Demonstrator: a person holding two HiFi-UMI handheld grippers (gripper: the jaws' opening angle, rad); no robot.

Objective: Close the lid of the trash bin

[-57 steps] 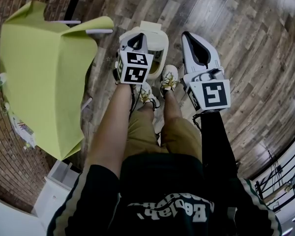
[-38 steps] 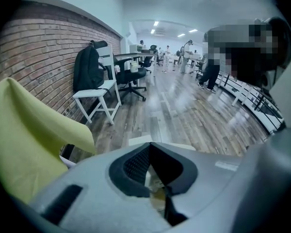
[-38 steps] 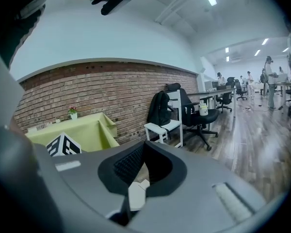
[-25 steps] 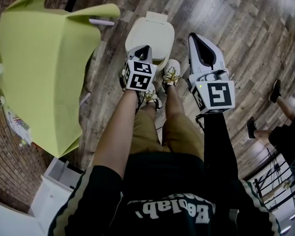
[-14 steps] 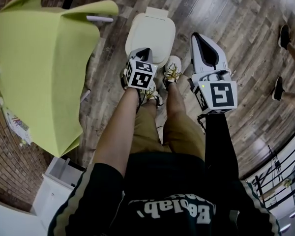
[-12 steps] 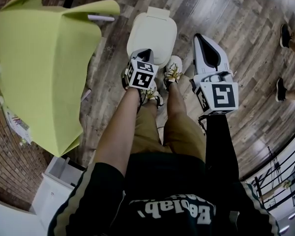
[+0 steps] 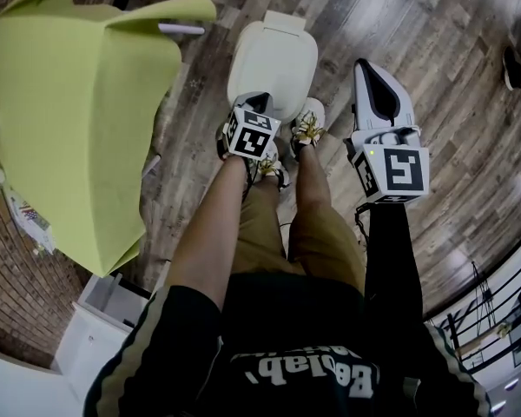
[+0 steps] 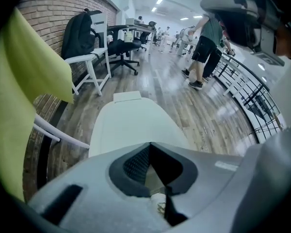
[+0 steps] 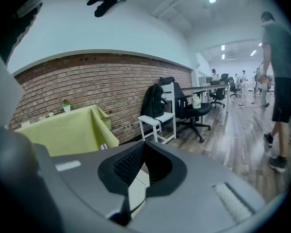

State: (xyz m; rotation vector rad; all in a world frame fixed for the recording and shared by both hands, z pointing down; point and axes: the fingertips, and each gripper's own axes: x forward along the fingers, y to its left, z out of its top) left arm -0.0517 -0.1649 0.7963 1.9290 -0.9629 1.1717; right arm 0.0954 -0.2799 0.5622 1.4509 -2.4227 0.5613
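Bin lid [image 7: 273, 55] down flat, contents hidden; left gripper [image 7: 260, 101], right gripper [image 7: 365, 66] closed, empty

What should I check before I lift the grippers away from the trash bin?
1. Lid down flat: ok, both the head view and the left gripper view show it lying level.
2. Left gripper empty: ok, jaws together with nothing between them.
3. Left gripper off the lid: cannot tell; it sits over the lid's near edge, but contact is not visible.
4. Right gripper clear: ok, jaws together, empty, over the floor to the right of the lid.
5. Tablecloth clear of the lid: ok, apart on the left.
6. People out of the way: ok, they stand well beyond the lid.
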